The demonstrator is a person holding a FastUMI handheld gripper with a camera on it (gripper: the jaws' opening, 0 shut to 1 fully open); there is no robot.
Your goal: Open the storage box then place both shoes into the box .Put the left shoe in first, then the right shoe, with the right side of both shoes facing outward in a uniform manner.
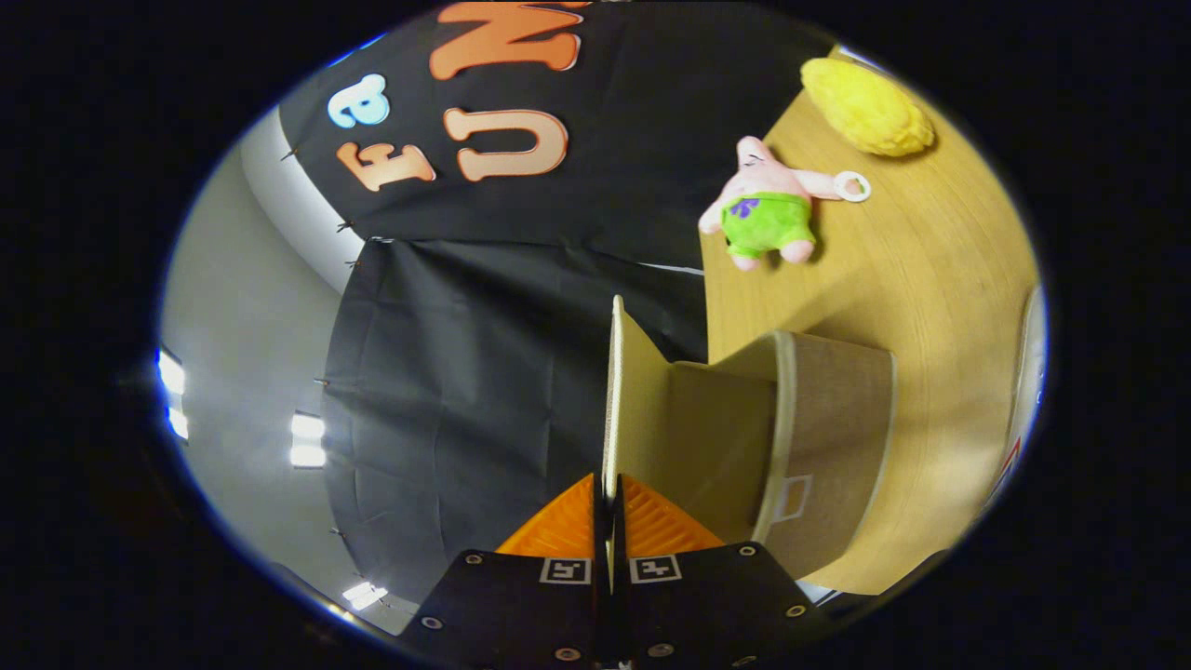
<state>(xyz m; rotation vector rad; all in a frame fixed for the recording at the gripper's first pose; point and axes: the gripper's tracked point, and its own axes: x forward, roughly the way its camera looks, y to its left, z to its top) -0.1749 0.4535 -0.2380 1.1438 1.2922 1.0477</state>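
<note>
Fingers of the gripper (609,507) pinch the edge of the lid (633,400), lifted clear of the storage box (819,437) at two o'clock on the wooden table (940,279). Farther toward one o'clock lie a pink plush toy (768,209) and a yellow plush (870,107).

box (828,437) on table (940,279), lid (642,400) raised; two plush toys (768,209) beyond it.
</note>
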